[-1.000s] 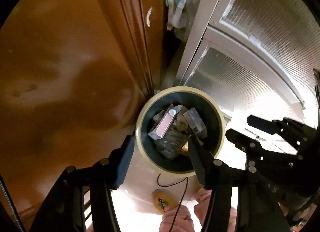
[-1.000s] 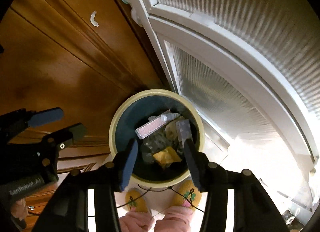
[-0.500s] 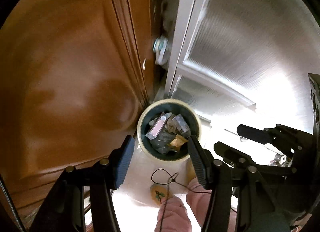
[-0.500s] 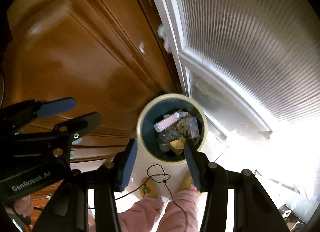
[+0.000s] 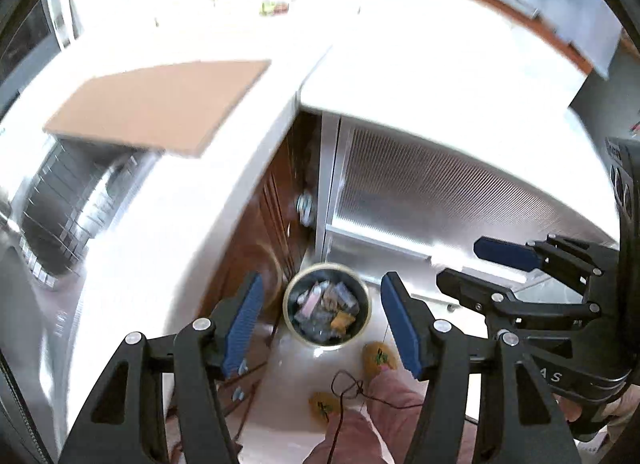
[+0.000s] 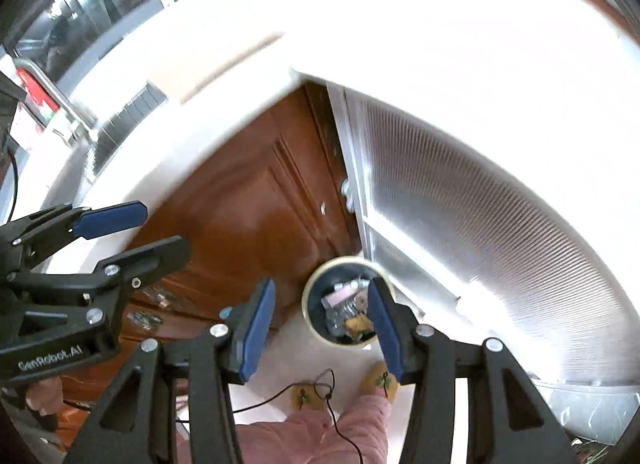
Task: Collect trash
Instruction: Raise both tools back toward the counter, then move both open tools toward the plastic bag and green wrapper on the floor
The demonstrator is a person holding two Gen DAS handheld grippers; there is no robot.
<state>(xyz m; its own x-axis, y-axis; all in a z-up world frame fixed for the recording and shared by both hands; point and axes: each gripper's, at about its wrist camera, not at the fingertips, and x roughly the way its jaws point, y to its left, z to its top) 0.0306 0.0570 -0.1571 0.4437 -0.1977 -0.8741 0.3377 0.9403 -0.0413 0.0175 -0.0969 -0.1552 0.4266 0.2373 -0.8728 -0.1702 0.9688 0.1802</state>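
Observation:
Far below, a cream-rimmed round bin (image 5: 287, 308) stands on the pale floor, holding a pink carton (image 5: 310, 302), a yellow wrapper (image 5: 343, 320) and clear plastic packs. My left gripper (image 5: 322, 322) hangs high above it with its jaws opening, and nothing is between its blue pads. The right gripper (image 6: 322, 328) is open and empty, also high over the bin (image 6: 306, 300). Each gripper shows in the other's view: the right gripper (image 5: 458, 262) at the right, the left gripper (image 6: 166, 228) at the left.
A white countertop (image 5: 400, 64) with a brown cardboard sheet (image 5: 160, 104) on it fills the upper view. Below it are a wooden cabinet door (image 6: 248, 204) and a ribbed glass door (image 6: 480, 204). A person's yellow slippers (image 5: 380, 356), pink trouser legs and a black cable (image 5: 348, 384) lie near the bin.
Both grippers have risen well above the bin, which now looks small. The countertop and cardboard have come into view. The left jaws stand a little wider.

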